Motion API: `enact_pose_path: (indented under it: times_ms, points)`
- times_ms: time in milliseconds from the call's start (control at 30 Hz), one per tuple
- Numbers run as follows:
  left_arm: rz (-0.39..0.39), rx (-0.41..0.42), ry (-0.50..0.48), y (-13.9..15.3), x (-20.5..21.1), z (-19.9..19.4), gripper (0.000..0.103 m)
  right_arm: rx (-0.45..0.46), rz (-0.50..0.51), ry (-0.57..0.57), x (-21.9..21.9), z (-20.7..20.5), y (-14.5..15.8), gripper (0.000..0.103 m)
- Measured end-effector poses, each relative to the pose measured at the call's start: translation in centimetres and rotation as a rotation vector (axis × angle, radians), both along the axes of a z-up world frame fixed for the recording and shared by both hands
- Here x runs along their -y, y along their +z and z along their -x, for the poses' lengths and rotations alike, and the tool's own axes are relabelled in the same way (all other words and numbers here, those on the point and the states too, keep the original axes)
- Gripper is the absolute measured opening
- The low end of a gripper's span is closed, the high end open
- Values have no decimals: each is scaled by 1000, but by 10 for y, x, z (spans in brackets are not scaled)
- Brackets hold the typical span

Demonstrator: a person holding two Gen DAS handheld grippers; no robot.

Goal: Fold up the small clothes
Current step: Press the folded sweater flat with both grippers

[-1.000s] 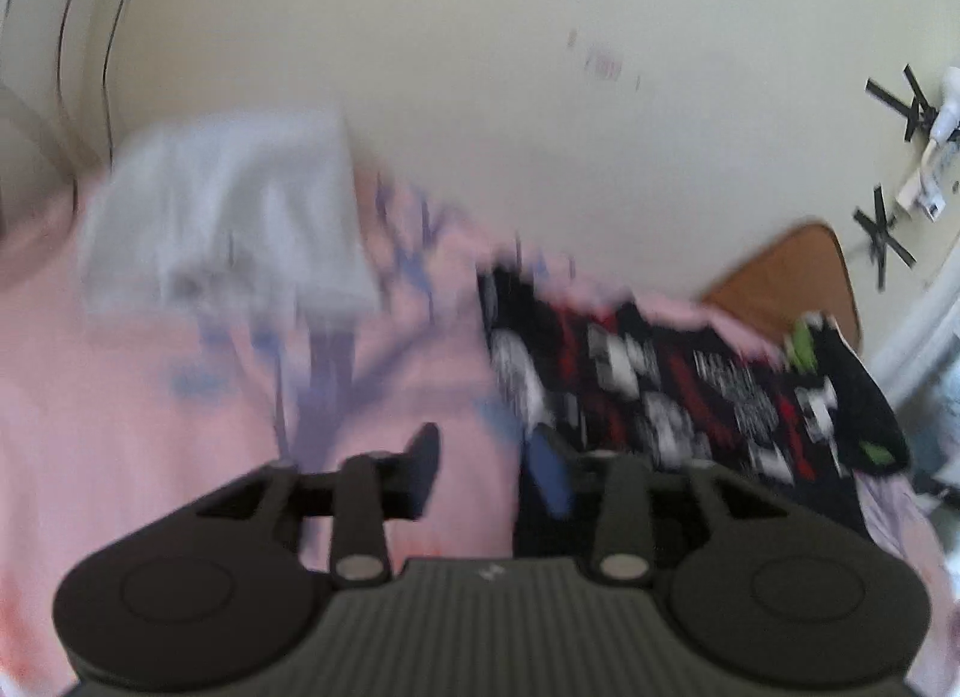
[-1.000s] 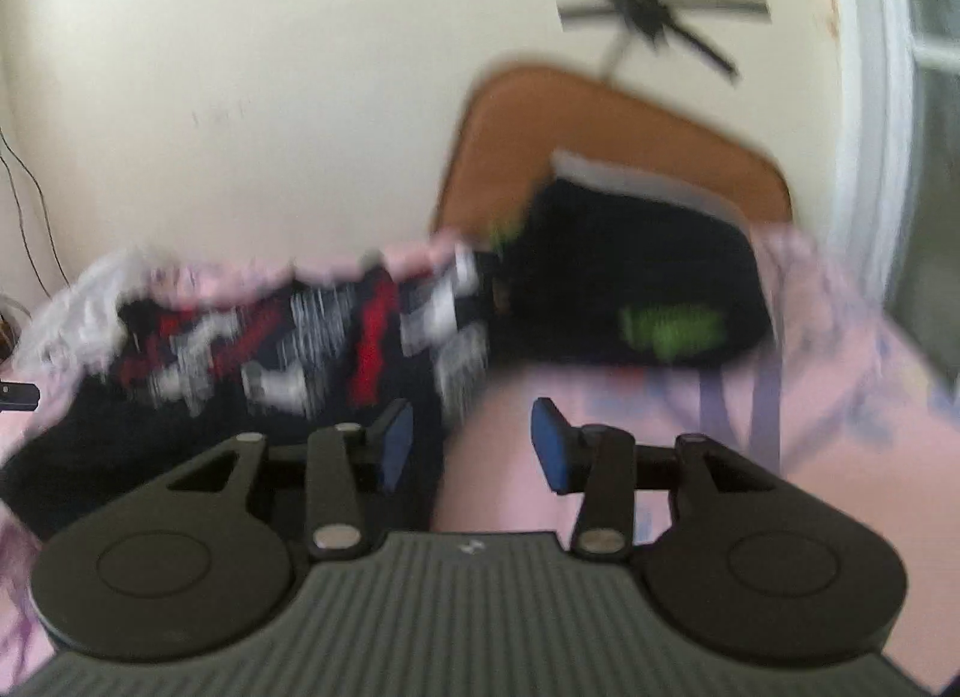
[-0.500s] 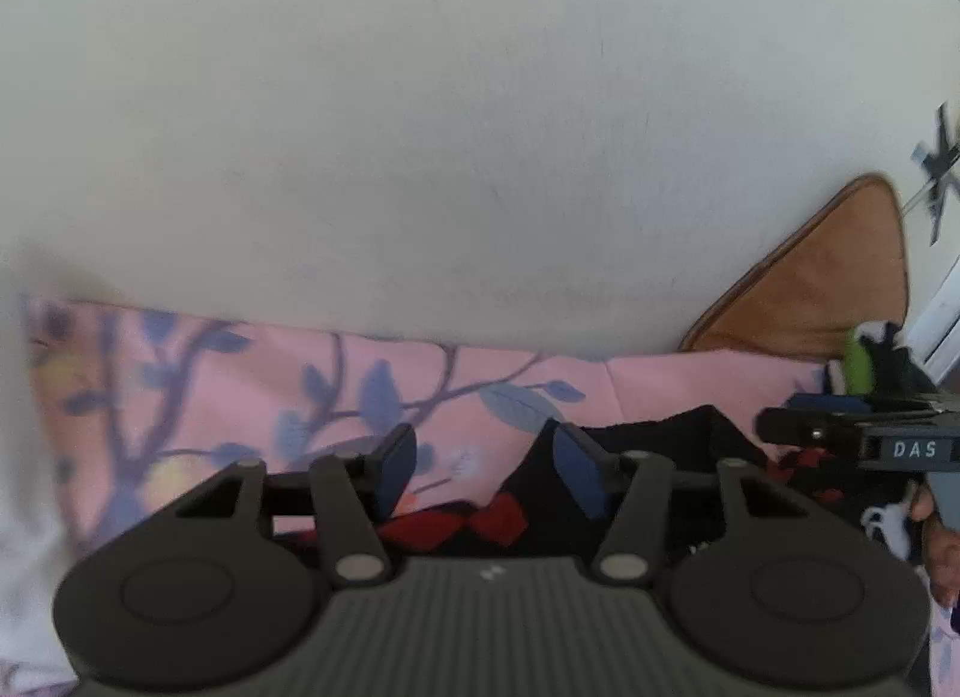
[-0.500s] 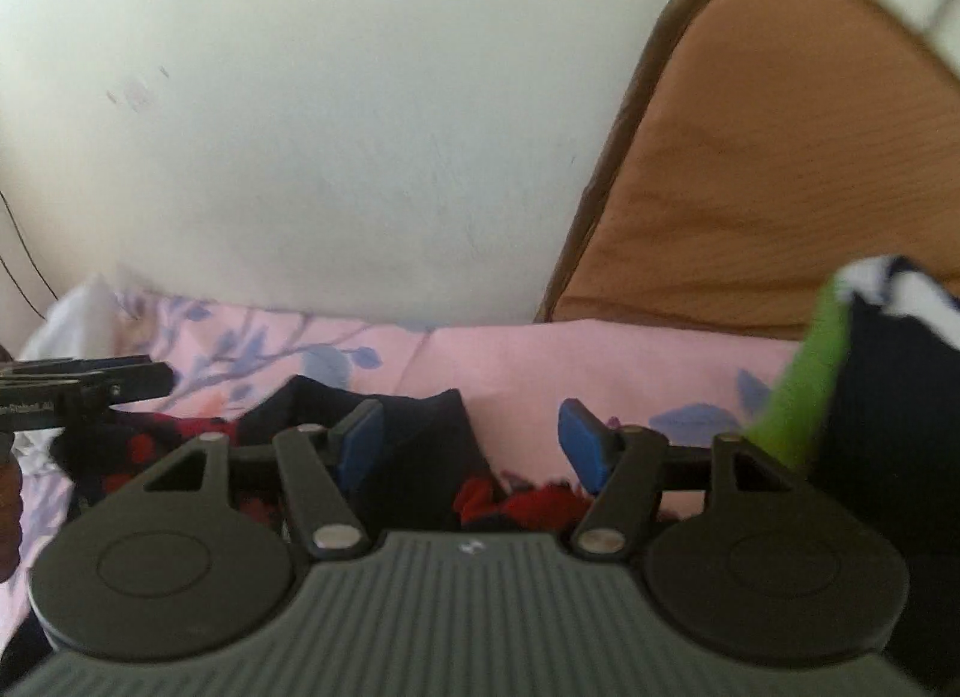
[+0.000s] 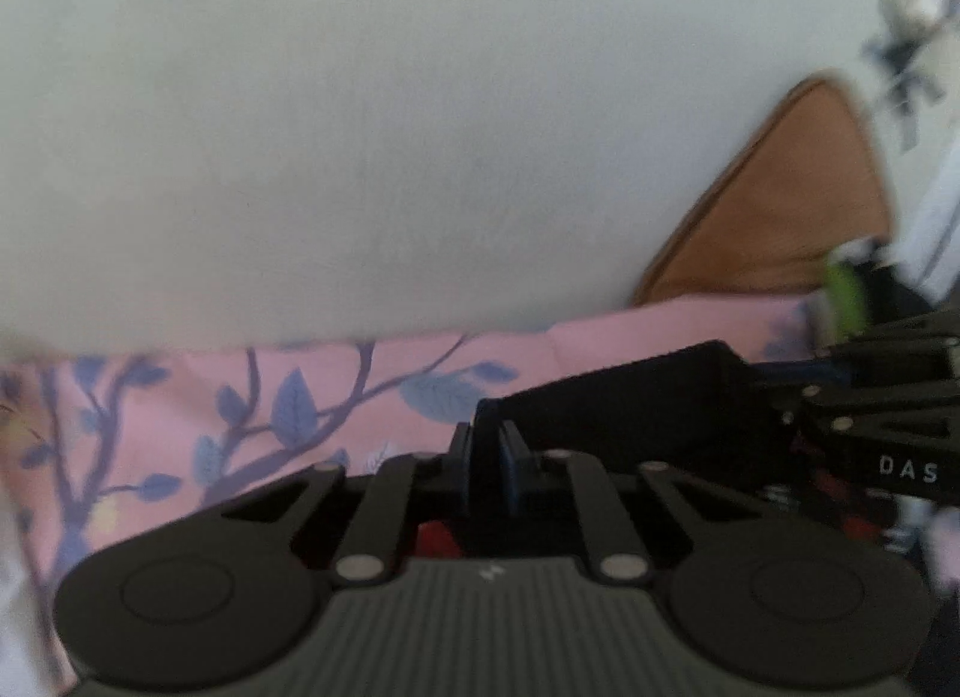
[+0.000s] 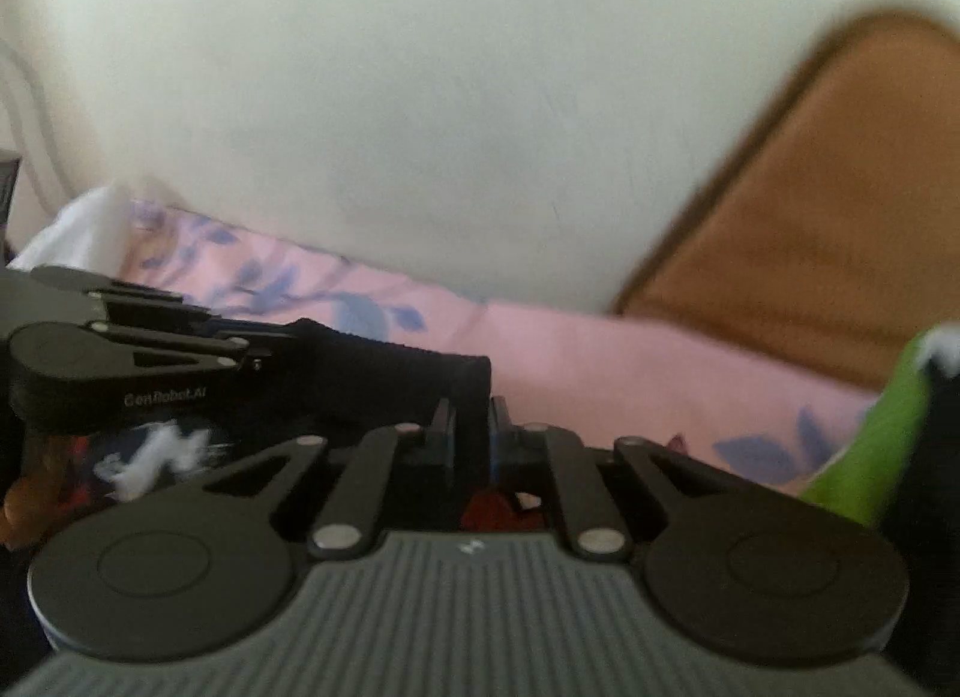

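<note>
A black garment with red and white print (image 5: 630,403) lies on the pink floral bedsheet (image 5: 240,397); its black top edge is stretched between both grippers. My left gripper (image 5: 486,457) is shut on the left end of that edge. My right gripper (image 6: 471,433) is shut on the right end of the same garment (image 6: 372,373). Each gripper shows in the other's view: the right one at the right side of the left wrist view (image 5: 888,433), the left one at the left side of the right wrist view (image 6: 120,361). Most of the garment is hidden below the grippers.
A cream wall (image 5: 420,127) rises just behind the bed. A brown wooden headboard (image 6: 810,229) stands at the right. Another black garment with a green band (image 6: 870,439) lies close on the right. White cloth (image 6: 78,223) lies at the far left.
Both grippers, open half a second ago, have closed on the black garment's top edge. A second ago they were farther back, above the spread garment.
</note>
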State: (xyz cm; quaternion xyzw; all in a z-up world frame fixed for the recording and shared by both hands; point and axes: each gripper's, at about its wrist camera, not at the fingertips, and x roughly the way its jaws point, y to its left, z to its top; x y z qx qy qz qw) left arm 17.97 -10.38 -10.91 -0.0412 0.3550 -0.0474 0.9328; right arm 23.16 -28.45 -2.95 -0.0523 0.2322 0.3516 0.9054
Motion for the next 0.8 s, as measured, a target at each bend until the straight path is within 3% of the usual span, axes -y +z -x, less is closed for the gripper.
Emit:
enact_pose_path:
  times_ms: [200, 400, 600, 800]
  points:
    - [22, 160, -47, 42, -1, 125, 9, 203, 6, 99, 38, 116, 20, 12]
    - [37, 184, -80, 17, 8, 238, 9, 288, 3, 157, 78, 226, -18, 12]
    - [69, 98, -64, -30, 31, 274, 9, 263, 32, 96, 84, 271, -89, 12]
    - [64, 97, -36, -45, 34, 281, 13, 310, -2, 23, 79, 283, -114, 12]
